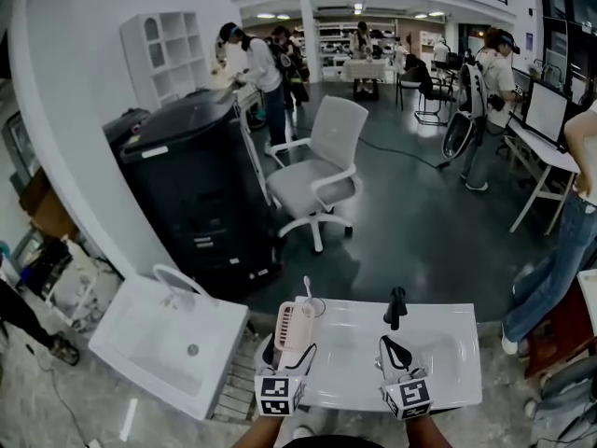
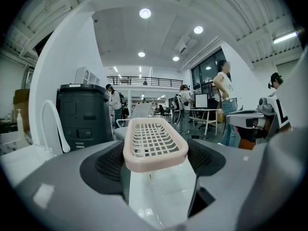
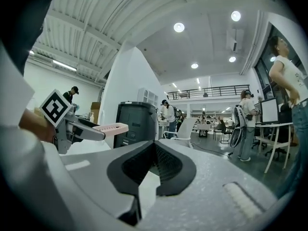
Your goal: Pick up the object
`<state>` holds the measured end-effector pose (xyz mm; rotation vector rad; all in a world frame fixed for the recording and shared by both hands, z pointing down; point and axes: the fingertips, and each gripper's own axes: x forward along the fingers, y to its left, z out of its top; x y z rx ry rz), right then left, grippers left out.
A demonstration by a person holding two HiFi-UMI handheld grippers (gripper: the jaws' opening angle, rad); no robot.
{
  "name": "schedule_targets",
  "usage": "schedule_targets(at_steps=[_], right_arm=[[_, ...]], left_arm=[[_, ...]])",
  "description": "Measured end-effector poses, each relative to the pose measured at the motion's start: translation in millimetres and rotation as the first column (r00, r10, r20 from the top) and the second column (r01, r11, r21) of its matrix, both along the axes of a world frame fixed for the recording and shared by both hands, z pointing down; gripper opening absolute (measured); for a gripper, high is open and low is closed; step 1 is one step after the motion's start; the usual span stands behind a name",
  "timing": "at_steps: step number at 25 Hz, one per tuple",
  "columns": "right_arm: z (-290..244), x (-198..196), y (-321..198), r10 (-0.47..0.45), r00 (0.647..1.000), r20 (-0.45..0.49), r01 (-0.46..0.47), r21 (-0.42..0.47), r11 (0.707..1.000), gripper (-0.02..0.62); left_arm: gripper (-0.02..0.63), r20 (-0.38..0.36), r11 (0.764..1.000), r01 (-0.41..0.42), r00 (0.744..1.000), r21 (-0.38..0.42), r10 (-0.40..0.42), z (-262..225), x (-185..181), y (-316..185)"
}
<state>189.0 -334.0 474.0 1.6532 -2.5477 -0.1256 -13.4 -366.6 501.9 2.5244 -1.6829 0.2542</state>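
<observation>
Left gripper is clamping the pink tray by its near end. The tray's long axis is running straight out ahead of the jaws, and it seems to be hanging clear over the left edge of the white sink. Right gripper is sitting just beside, jaws together, nothing between them. Black tap is standing ahead of the right one, not blocking the tray.

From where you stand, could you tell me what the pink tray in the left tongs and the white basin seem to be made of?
The pink tray looks like moulded plastic, matte: thin regular grid, rounded rim. The white basin is likely glazed ceramic or glossy resin: smooth, with bright reflections.
</observation>
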Motion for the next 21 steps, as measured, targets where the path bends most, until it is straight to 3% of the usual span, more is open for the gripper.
schedule_targets(at_steps=[21], right_arm=[[8,-14,-4,0.000,1.000,0.024,0.001,-0.023,1.000,0.000]], left_arm=[[0.434,0.030,1.000,-0.006,1.000,0.017,0.006,5,-11,0]])
